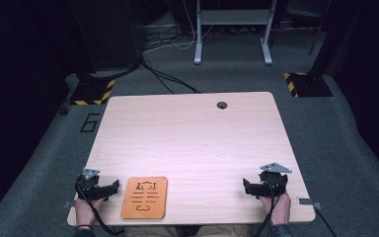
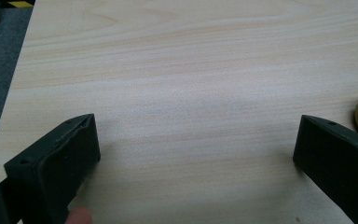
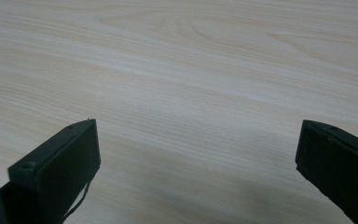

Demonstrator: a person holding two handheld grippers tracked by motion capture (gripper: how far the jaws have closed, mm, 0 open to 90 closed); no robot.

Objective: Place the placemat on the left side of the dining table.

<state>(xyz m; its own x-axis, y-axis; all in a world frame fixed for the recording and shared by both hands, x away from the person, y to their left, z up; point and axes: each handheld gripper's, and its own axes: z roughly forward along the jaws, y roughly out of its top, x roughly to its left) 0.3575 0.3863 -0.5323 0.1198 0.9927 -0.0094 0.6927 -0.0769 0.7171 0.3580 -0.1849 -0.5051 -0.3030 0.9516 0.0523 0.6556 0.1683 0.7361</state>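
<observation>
Orange board point(image 1: 144, 197) lies just beside my left gripper point(image 1: 109, 187), long axis pointing away; both grippers' jaws spread, right gripper point(image 1: 249, 186) well apart.

Black tongs point(image 1: 117, 186), grey 3-cornered plates, trailing black cables; possibly dark wristband, left.
</observation>
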